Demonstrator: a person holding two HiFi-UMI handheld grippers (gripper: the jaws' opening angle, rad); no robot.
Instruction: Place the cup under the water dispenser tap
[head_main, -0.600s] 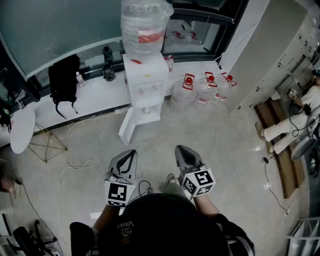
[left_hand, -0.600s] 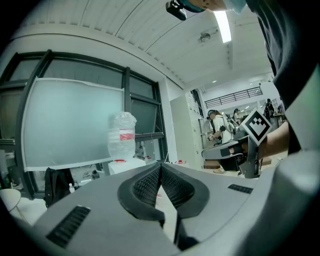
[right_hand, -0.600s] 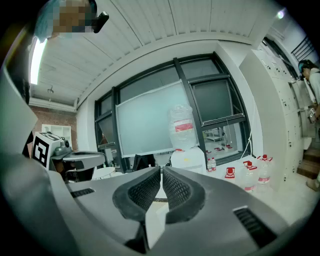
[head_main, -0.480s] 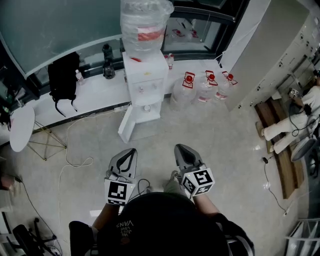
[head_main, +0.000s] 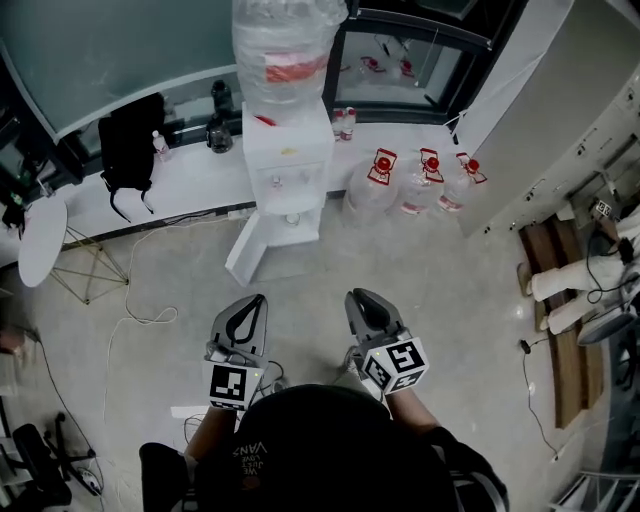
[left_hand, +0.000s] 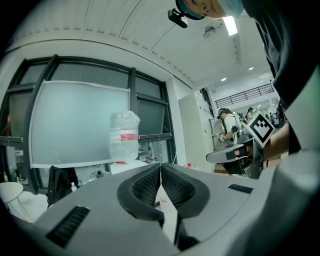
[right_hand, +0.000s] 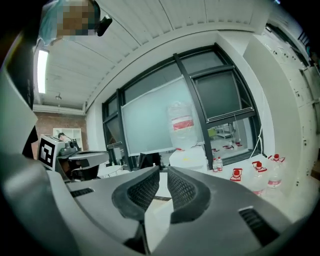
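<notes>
Standing at the far left on the pale floor (head_main: 450, 290) is a round white side table (head_main: 40, 250) on thin folding legs. To its right a black backpack (head_main: 130, 150) leans on the white window ledge (head_main: 190, 190), with a small bottle (head_main: 158, 152) and a dark flask (head_main: 219, 130) near it. A pale cable (head_main: 135, 310) trails over the floor below.

The white water dispenser (head_main: 285, 160) stands against the ledge near the middle. A big clear bottle (head_main: 280, 45) is upturned on top of it, and its lower door (head_main: 245, 252) is swung open. In the niche under its taps sits what looks like the cup (head_main: 291, 217), a small white round shape, too small to be sure of.

Well apart from the dispenser, near the bottom edge, the person holds both grippers side by side, pointing toward it. The left gripper (head_main: 257, 300) has its jaws pressed together with nothing between them. The right gripper (head_main: 358, 297) has its jaws a narrow slit apart, and only the far room shows through the gap.

Right of the dispenser, two small bottles (head_main: 345, 122) stand on the ledge, and three big water jugs (head_main: 420, 180) with red caps stand close together. A white cupboard wall (head_main: 560, 110) runs down the right side. At the far right edge is a person in white clothes (head_main: 585, 275), beside some wooden boards (head_main: 560, 330).
</notes>
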